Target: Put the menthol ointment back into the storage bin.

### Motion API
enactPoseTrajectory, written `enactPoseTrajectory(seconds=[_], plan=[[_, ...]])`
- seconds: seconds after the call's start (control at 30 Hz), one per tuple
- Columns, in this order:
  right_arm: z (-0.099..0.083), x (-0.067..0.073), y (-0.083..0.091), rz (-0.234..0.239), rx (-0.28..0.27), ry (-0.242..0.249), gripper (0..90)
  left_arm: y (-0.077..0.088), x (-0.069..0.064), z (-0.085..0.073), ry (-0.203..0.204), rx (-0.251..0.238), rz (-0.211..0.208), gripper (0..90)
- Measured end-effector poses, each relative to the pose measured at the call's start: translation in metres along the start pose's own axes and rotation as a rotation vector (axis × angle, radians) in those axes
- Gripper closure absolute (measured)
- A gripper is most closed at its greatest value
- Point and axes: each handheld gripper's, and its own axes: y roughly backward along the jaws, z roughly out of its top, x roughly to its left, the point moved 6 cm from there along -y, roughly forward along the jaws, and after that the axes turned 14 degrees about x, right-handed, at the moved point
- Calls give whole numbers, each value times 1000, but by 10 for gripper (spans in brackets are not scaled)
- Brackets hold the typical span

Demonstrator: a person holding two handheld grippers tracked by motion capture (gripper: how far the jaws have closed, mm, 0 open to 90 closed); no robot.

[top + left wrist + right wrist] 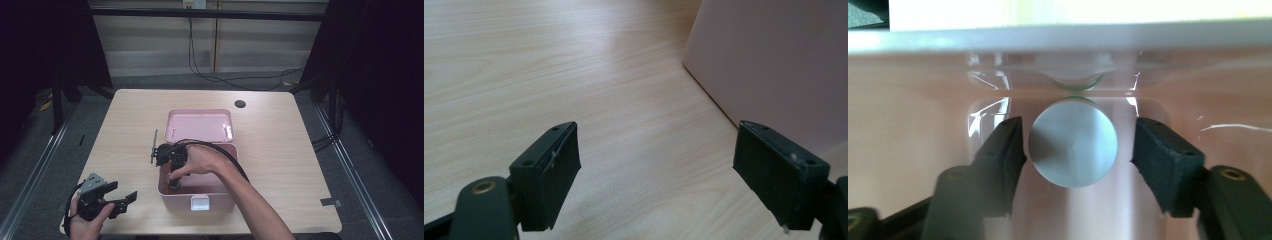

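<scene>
An open pink box point(220, 195) stands mid-table, its lid point(200, 125) leaning back. My right gripper point(173, 184) reaches down into the box's front left corner. In the right gripper view a round object with a flat silver top point(1073, 145) sits between the jaws against the pink inner wall point(908, 125). The right gripper point(1075, 152) is open: the left jaw is close to the object and a gap shows at the right jaw. My left gripper point(121, 193) rests open at the table's front left, nothing between its fingers point(546, 175), with the box's outer wall point(774, 65) ahead to its right.
A thin grey rod point(153, 146) stands up by the box's left wall, near the right gripper's body. The wooden table point(280, 150) has a dark round hole point(240, 104) at the back. Black cables point(225, 77) lie on the floor behind.
</scene>
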Motion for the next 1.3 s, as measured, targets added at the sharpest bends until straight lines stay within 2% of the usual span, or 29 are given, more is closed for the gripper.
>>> enactPoseTrajectory(seconds=[0.1, 0.57, 0.67, 0.73, 0.93, 1.13, 1.3], plan=[[0, 0, 1, -3, -3, -2, 316, 0, 0, 0, 1, 1, -2, 186], [-5, 2, 9, 13, -21, -2, 260, 0, 0, 0, 0, -1, -1, 186], [-7, 3, 12, 10, -23, -13, 257, 0, 0, 0, 0, 0, -3, 186], [-8, 3, 14, 13, -48, -14, 252, 0, 0, 0, 2, -1, -3, 186], [-12, 6, 19, 5, -55, -19, 266, -1, 0, 0, 0, 3, -5, 186], [-20, 7, 31, -4, -90, -46, 267, -1, -1, 0, -6, 6, -3, 186], [-25, 10, 36, -11, -101, -37, 277, -2, -1, 0, 0, 6, -4, 186]])
